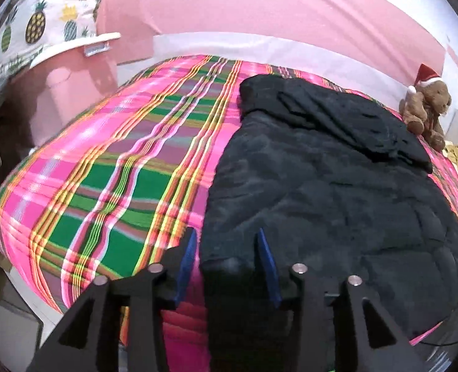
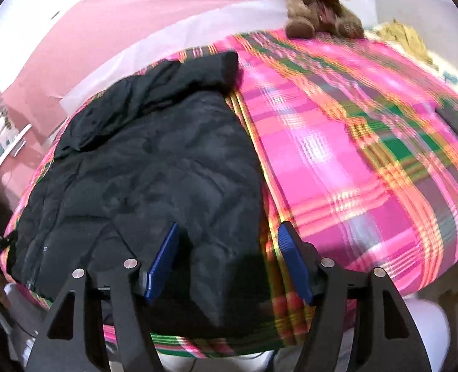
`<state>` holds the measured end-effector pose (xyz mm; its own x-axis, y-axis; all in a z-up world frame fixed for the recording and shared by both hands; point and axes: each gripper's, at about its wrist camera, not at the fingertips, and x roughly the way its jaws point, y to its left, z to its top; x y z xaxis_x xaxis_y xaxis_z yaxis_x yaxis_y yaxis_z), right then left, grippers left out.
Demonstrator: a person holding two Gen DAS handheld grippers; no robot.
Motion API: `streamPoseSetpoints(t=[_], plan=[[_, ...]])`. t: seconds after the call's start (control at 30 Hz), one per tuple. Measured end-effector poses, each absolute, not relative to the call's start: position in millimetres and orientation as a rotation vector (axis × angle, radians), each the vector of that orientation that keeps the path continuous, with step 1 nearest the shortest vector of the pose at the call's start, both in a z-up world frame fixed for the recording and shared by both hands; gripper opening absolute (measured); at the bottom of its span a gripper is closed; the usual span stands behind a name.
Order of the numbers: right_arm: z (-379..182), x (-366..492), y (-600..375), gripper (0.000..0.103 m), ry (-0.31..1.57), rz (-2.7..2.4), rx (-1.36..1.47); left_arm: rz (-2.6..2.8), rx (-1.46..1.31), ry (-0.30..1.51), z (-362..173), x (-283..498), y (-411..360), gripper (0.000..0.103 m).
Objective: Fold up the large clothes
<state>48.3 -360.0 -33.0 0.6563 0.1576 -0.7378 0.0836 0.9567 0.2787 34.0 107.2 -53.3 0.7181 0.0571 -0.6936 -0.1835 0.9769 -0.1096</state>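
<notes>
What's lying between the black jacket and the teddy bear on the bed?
Only bare plaid bedspread separates the black jacket from the teddy bear, clearest in the right wrist view.

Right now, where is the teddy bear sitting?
The teddy bear sits at the far edge of the plaid bedspread, top right in both views, beyond the black jacket and against the pink wall.

Your right-wrist view smears the plaid bedspread (image 2: 352,142) into streaks on the far side. The teddy bear (image 2: 318,3) loses its hat top at the frame edge, and the black jacket (image 2: 154,167) hem hides behind your right claw (image 2: 229,257).
</notes>
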Motion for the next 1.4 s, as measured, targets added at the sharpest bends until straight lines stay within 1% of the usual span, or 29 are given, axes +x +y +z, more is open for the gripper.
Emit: streamPoseSetpoints(t=[0.13,0.3,0.33,0.43,0.53,0.63,0.7,0.73,0.77,0.8,0.83,0.87,0.93,0.97,1.07,1.27,1.4], plan=[[-45.9,50.9,-365.6,0.070,0.889,0.071,0.407,0.112,-0.217,0.785,-64.8,31.0,110.7,0.048],[-47.7,47.6,-354.8,0.070,0.917,0.152,0.452,0.064,-0.232,0.783,-69.5,22.5,95.5,0.050],[-47.3,44.9,-349.4,0.071,0.921,0.170,0.450,0.062,-0.232,0.782,-70.3,21.1,93.5,0.051],[-47.5,41.2,-343.0,0.071,0.915,0.180,0.422,0.055,-0.249,0.778,-72.8,17.9,91.5,0.052],[-51.6,46.6,-347.4,0.071,0.910,0.188,0.463,0.053,-0.258,0.781,-77.7,23.1,92.2,0.055],[-53.9,55.0,-348.0,0.068,0.897,0.182,0.473,0.055,-0.261,0.775,-80.9,31.6,92.5,0.056],[-54.5,60.9,-344.3,0.062,0.893,0.172,0.461,0.062,-0.255,0.774,-81.0,35.4,90.9,0.056],[-54.2,61.3,-343.2,0.050,0.895,0.168,0.457,0.065,-0.250,0.777,-80.7,35.8,90.0,0.053],[-53.0,60.4,-343.4,0.039,0.891,0.181,0.465,0.065,-0.239,0.779,-79.8,35.1,88.8,0.048],[-52.0,59.4,-344.1,0.035,0.889,0.190,0.476,0.063,-0.232,0.780,-79.0,34.7,88.2,0.044],[-50.2,56.5,-345.6,0.028,0.883,0.197,0.486,0.061,-0.229,0.781,-77.2,33.4,87.6,0.036],[-48.4,54.8,-346.9,0.023,0.876,0.201,0.492,0.056,-0.230,0.780,-75.3,32.7,87.8,0.029],[-44.7,54.7,-348.7,0.018,0.865,0.209,0.513,0.048,-0.228,0.780,-69.7,31.6,87.0,0.020],[-40.3,53.4,-349.4,0.016,0.854,0.217,0.523,0.045,-0.227,0.778,-64.4,30.9,86.4,0.017],[-18.5,47.5,-348.6,0.013,0.800,0.243,0.525,0.022,-0.255,0.732,-40.9,24.6,89.5,0.014],[36.2,23.3,-352.7,0.013,0.662,0.297,0.518,-0.023,-0.285,0.570,24.7,-2.6,97.8,0.013],[74.1,-4.7,-357.1,0.013,0.561,0.312,0.512,-0.049,-0.327,0.493,58.0,-28.3,106.5,0.013]])
